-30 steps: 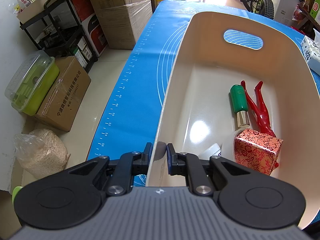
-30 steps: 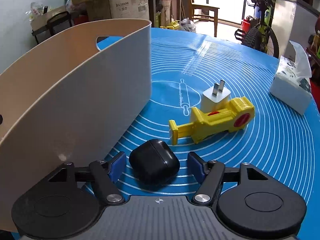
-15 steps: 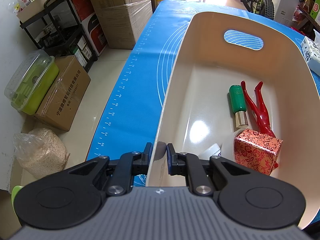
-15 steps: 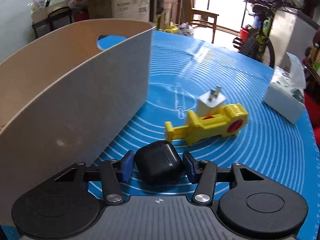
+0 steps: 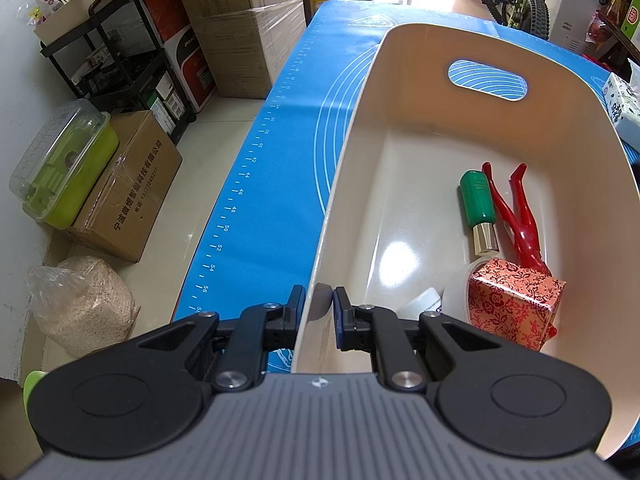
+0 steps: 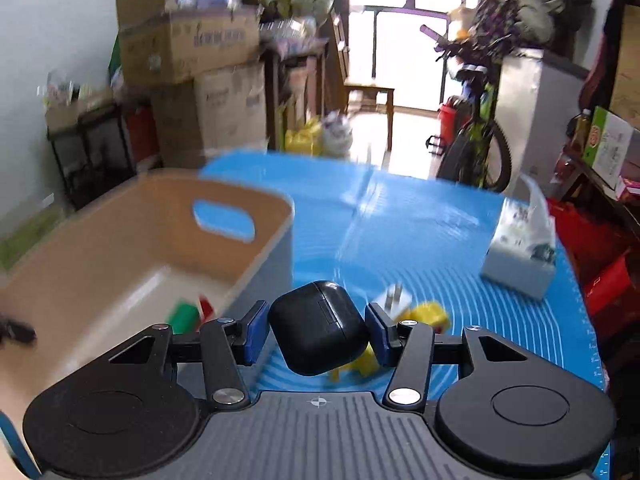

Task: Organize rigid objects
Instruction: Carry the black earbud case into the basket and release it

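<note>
Left gripper (image 5: 319, 304), lower centre of frame: jaws pinch the near wall of the cream bin (image 5: 400, 92). Right gripper (image 6: 316, 330), lower centre: pads clamp the black earbud case (image 6: 318, 326), held clear above the blue mat (image 6: 420, 216). White plug adapter (image 6: 394, 300) and yellow toy (image 6: 430, 314) lie on the mat just behind the case

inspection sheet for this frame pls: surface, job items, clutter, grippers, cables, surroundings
surface: blue mat with white rings.
job's things: cream bin holds green tube, red clip, red patterned box; white charger and yellow toy on the mat.
clutter: tissue pack.
grippers: left gripper shut on the bin wall; right gripper holds black earbud case clear of the mat.
cables: nothing seen.
surroundings: cardboard boxes, bicycle.
</note>
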`<state>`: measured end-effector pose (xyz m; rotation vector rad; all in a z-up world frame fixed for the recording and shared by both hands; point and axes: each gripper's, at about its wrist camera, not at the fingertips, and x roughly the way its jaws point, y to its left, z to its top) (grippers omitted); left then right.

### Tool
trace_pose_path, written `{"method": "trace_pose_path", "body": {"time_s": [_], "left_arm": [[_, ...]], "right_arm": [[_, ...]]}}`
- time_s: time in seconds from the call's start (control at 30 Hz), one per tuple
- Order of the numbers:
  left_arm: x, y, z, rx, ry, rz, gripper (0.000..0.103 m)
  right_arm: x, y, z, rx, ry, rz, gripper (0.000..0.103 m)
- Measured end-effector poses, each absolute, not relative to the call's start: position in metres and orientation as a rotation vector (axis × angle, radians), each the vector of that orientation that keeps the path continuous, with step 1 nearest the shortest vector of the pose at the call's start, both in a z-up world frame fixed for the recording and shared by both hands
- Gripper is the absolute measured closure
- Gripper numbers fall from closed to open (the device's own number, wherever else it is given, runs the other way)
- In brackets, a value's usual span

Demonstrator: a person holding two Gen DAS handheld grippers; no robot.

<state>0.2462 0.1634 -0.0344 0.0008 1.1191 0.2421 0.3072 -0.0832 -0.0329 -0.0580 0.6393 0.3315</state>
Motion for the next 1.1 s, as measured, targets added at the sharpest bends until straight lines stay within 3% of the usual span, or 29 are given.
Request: {"method": "trace_pose_path", "body": {"time_s": [0.3,0.8,1.1], "left_arm": [[0.246,0.163,-0.034,0.001,1.119,0.242,0.086],[0.246,0.163,-0.034,0.001,1.118,0.242,0.086],[0.247,0.163,-0.033,0.002,1.118,0.244,0.086]], "right_arm": [[0.29,-0.058,0.0,0.032,0.559,0.458,0.046],[0.271,0.008,-0.039,-0.155,0.713,0.632,0.046],[0.263,0.016,-0.041,-0.229,0.7,0.652,0.046]]}}
